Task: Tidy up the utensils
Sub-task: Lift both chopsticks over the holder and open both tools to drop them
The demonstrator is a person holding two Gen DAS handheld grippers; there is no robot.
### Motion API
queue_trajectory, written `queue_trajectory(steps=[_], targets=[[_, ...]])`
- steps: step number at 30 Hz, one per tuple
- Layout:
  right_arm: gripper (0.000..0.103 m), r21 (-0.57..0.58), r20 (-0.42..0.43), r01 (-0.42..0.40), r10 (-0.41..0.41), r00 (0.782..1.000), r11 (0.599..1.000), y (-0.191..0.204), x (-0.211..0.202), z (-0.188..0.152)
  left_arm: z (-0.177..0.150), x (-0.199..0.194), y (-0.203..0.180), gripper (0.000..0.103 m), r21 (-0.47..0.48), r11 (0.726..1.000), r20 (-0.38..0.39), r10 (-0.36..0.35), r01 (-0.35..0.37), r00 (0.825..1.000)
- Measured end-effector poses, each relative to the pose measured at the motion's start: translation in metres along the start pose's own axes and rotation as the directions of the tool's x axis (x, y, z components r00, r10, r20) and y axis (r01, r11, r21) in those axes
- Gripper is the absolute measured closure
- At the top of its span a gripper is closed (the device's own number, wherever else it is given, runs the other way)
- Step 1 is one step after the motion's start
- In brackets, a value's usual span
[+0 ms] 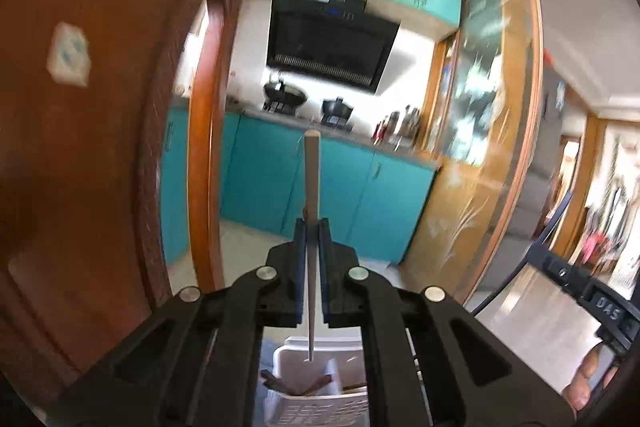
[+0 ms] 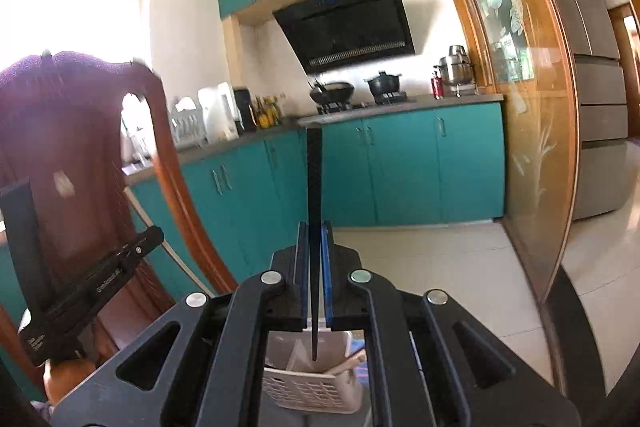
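My left gripper is shut on a pale wooden chopstick that stands upright, its thin tip hanging over a white slotted utensil basket below. My right gripper is shut on a black chopstick, also upright, its tip over the same white basket. The basket holds a few other utensils, among them a wooden handle. The left gripper's body shows at the left of the right wrist view; the right gripper's body shows at the right of the left wrist view.
A dark wooden chair back stands close on the left. Teal kitchen cabinets and a counter with pots lie ahead. A wood-framed glass sliding door and a fridge are to the right.
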State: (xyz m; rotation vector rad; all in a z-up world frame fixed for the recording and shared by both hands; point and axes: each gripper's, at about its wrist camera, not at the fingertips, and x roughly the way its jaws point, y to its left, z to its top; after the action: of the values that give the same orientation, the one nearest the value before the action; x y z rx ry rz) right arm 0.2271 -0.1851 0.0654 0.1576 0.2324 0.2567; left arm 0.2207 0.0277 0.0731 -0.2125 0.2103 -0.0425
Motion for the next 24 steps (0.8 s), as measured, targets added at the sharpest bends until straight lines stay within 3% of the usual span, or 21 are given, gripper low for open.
queue_trajectory(steps=[5, 9, 12, 18, 21, 24], targets=[[0.097, -0.024, -0.094, -0.005, 0.003, 0.996, 1.000, 0.008, 0.031, -0.028, -0.023, 0.027, -0.006, 0.096, 0.061, 0.998, -0.109, 0.024, -0.017, 0.994], [0.096, -0.052, -0.130, 0.001, -0.007, 0.991, 0.999, 0.014, 0.035, -0.039, -0.032, 0.030, -0.009, 0.096, 0.097, 0.995, -0.142, 0.038, -0.024, 0.989], [0.094, -0.063, -0.129, 0.009, -0.017, 0.991, 0.998, 0.016, 0.033, -0.039, -0.033, 0.031, -0.004, 0.090, 0.090, 0.996, -0.149, 0.027, -0.013, 0.988], [0.088, -0.063, -0.074, -0.004, -0.001, 0.997, 0.998, 0.012, 0.004, -0.032, -0.027, 0.007, -0.003, 0.072, 0.090, 0.996, -0.070, 0.005, 0.001, 0.998], [0.088, -0.097, -0.053, -0.081, 0.076, 0.996, 0.992, 0.021, -0.025, -0.030, -0.031, -0.017, 0.000, 0.070, 0.104, 0.995, 0.000, 0.003, -0.003, 1.000], [0.088, -0.177, -0.110, -0.156, 0.138, 0.984, 0.972, 0.036, -0.045, -0.051, -0.039, -0.037, 0.001, 0.070, 0.130, 0.991, 0.060, 0.030, -0.037, 0.998]])
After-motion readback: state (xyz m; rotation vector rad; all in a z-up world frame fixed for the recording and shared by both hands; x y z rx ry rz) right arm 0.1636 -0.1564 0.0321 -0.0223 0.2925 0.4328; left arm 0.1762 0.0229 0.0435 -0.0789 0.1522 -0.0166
